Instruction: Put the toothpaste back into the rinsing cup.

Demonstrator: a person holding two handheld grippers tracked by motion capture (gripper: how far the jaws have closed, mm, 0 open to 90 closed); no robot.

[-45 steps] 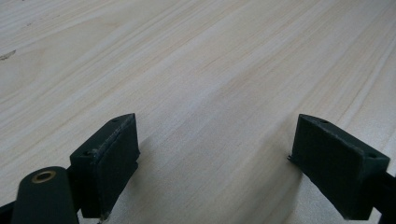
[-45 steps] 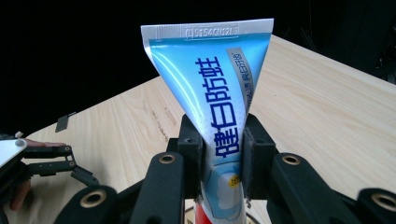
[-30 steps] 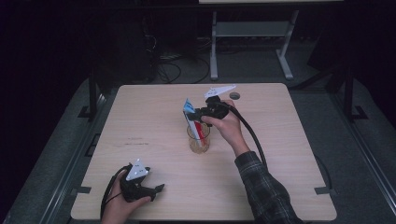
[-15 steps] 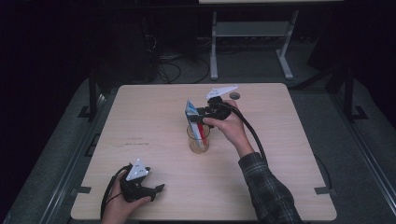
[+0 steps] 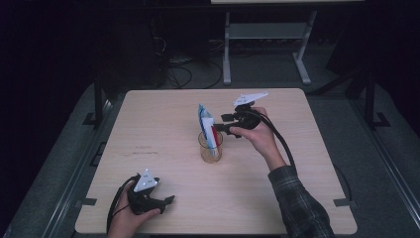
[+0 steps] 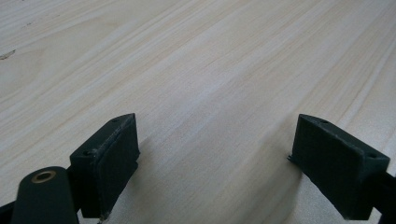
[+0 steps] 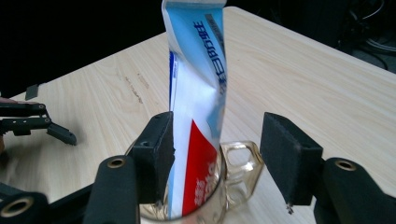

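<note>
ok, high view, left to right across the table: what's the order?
left gripper → glass mug with the toothpaste tube standing in it → right gripper, jaws just opened, tube between them.

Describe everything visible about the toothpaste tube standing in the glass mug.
The toothpaste tube is a soft, flattened tube, blue and white with a red patch low down and printed characters along its upper part. It stands nearly upright, crimped end up, its lower end inside the clear glass mug near the table's middle. The right gripper, jaws just opened, flanks it: one pad at its edge, the other clear.
</note>
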